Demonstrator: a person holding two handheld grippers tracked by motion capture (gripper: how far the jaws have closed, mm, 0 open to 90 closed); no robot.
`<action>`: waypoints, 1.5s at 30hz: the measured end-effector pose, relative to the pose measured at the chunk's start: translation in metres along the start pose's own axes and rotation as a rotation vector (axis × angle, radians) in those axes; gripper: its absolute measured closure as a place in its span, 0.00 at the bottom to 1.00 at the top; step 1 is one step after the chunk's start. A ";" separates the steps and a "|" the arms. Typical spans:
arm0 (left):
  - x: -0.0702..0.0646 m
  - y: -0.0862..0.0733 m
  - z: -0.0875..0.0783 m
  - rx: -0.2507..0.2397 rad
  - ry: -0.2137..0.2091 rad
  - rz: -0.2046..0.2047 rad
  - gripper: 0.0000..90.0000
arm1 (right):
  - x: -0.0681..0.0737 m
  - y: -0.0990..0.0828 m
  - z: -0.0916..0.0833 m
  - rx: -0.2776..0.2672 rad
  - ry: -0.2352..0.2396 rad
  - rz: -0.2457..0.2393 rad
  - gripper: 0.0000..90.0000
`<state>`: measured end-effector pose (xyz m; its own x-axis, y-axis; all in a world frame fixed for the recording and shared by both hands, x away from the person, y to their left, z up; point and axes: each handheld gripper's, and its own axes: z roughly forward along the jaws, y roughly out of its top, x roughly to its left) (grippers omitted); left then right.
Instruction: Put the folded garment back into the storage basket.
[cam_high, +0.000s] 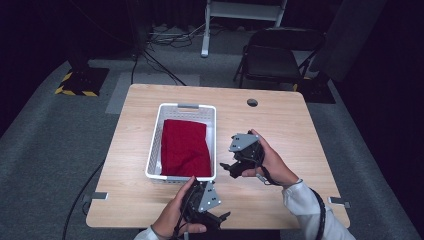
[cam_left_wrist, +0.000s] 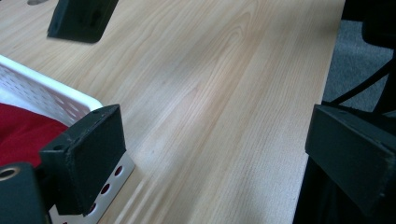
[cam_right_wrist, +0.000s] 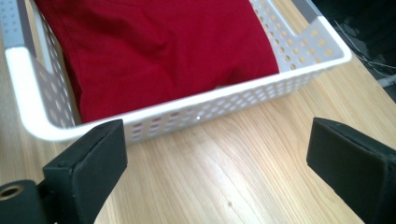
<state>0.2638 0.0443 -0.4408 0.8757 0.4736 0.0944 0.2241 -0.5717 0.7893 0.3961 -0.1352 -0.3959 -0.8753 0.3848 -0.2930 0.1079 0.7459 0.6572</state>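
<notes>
Both our grippers, left (cam_high: 226, 216) & right (cam_high: 223, 166), jaws apart, empty. Right gripper view shows basket (cam_right_wrist: 299, 74) perforations; folded red cloth (cam_right_wrist: 159, 42) lies inside.

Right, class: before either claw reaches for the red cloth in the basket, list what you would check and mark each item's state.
1. Left claw open: ok, jaws wide apart in the left gripper view.
2. Right claw open: ok, nothing between its jaws.
3. Red cloth lies inside the white basket: ok.
4. Basket sits flat on the table: ok.
5. Right claw faces the basket: ok, its long wall lies just ahead.
6. Anything hidden beneath the cloth: cannot tell.
</notes>
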 end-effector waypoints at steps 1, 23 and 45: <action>0.000 0.000 0.001 0.000 -0.004 0.002 0.05 | 0.000 -0.002 -0.002 0.000 -0.004 0.000 0.06; -0.009 -0.007 0.023 0.083 -0.043 0.051 0.08 | 0.007 -0.054 -0.014 0.072 -0.039 -0.002 0.06; -0.005 -0.022 0.046 0.156 -0.107 0.012 0.11 | 0.005 -0.111 -0.016 0.106 -0.038 0.056 0.05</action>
<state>0.2744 0.0233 -0.4865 0.9175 0.3964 0.0317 0.2692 -0.6778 0.6842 0.3723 -0.2243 -0.4592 -0.8480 0.4466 -0.2855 0.2070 0.7750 0.5971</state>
